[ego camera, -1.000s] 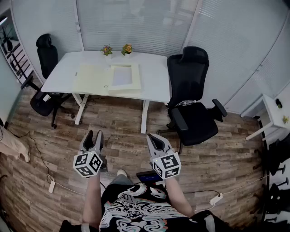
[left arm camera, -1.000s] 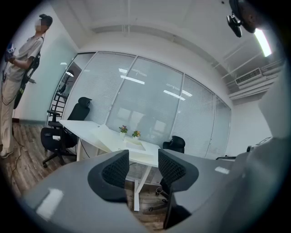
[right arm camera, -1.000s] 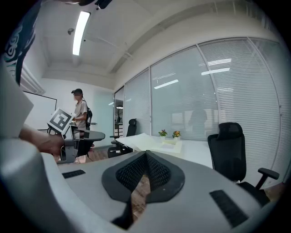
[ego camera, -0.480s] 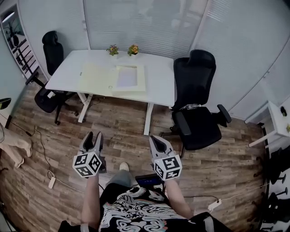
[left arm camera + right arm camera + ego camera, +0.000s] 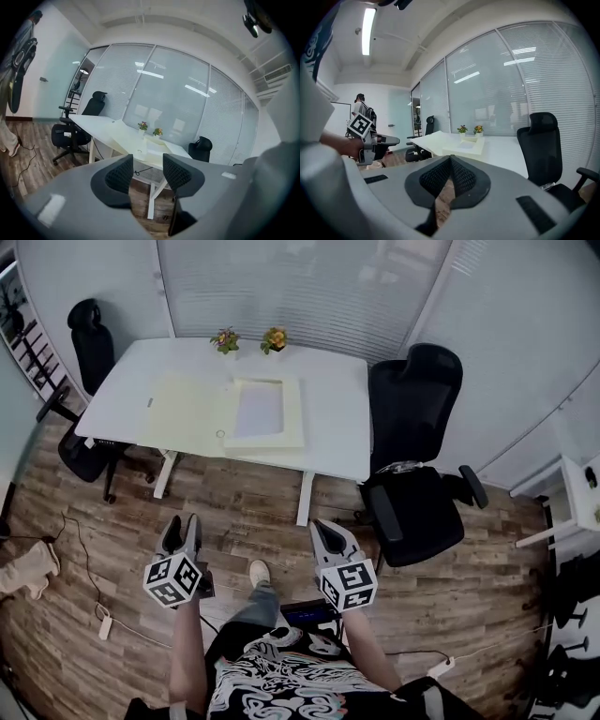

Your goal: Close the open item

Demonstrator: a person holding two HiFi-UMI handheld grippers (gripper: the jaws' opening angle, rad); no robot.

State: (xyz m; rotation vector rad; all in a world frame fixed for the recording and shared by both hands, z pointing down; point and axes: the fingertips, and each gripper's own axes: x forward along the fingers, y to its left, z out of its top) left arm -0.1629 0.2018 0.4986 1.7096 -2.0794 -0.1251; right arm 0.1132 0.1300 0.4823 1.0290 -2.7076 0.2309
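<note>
Pale yellow box (image 5: 225,416) lies open on the white table (image 5: 337,409), upper centre of frame. Below, the left gripper (image 5: 181,524) shows jaws wide and empty; the right gripper (image 5: 323,527) has them pressed together.

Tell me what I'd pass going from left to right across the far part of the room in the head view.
small black chair → open folder → big black chair → little white side table
</note>
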